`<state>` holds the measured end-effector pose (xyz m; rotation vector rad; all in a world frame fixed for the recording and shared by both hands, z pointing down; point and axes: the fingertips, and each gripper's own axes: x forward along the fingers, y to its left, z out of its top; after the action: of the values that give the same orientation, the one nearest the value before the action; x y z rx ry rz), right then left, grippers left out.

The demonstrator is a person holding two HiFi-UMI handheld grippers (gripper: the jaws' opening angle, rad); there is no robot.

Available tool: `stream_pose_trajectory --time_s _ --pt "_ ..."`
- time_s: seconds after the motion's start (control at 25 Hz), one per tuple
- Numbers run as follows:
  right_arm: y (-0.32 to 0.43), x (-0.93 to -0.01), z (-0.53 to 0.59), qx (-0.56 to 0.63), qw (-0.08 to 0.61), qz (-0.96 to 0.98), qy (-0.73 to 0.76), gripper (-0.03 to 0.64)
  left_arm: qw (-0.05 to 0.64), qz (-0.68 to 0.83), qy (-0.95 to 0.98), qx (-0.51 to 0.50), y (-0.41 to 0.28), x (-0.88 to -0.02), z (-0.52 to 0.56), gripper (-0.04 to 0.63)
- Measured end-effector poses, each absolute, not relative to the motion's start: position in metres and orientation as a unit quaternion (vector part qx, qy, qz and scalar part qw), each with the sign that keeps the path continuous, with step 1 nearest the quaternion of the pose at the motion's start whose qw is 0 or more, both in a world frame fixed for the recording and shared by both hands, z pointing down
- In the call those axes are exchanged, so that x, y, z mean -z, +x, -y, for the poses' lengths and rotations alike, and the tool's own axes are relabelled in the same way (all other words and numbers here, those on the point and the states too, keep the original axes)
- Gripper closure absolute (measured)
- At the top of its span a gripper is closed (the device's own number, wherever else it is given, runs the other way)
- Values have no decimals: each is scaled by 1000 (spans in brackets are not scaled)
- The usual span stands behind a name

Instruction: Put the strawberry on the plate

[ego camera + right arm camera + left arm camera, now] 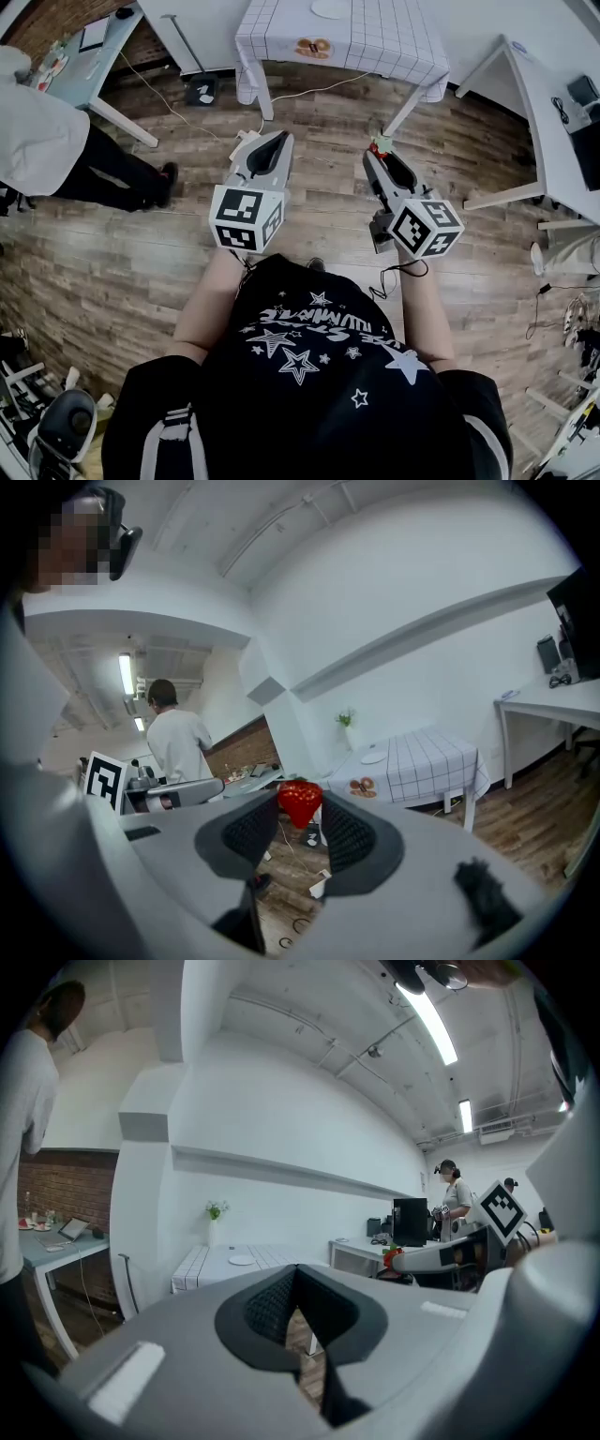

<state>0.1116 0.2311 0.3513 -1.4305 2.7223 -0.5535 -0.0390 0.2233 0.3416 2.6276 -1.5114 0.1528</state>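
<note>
The plate (372, 757) is sitting flat on the table (427, 761) across the room. It's white and round, and from here I'm only seeing bare white on it. A couple of brown ring-shaped pastry-looking things (361, 786) are lying straight on the tablecloth (375, 42) near the front edge, not on the plate. I can't tell exactly what they are.

Texture-wise, the tablecloth is white with a thin grid pattern and is draping over the sides. The floor (141, 253) is showing wood planks with visible grain. Both grippers are wearing smooth grey plastic shells with black ribbed pads (349, 836) inside, plus a marker cube (427, 228) with black-and-white squares at the back.

The strawberry (300, 802) is red, a bit glossy and tapering to a point, with a bit of green showing in the head view. It's sitting right at the tips of the right gripper (300, 810), which is pinching it from both sides with the jaws spread about as wide as the berry. It's hanging in the air over the floor, well apart from the table, so it isn't on the plate yet.

The left gripper (295, 1274) is holding nothing. Its jaw tips are meeting, with just a small gap further back between the pads, and it's hovering beside the right one.
</note>
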Motion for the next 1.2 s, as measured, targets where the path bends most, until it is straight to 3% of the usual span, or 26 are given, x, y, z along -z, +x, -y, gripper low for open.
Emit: stream_pose_trajectory --time_s 0.64,1.2 --pt "132 -384 -219 202 -13 -862 -465 465 91 494 864 -40 -25 -373 -193 586" --pt "123 -386 -112 207 -17 -853 -478 465 102 469 876 -48 -24 -385 -81 586"
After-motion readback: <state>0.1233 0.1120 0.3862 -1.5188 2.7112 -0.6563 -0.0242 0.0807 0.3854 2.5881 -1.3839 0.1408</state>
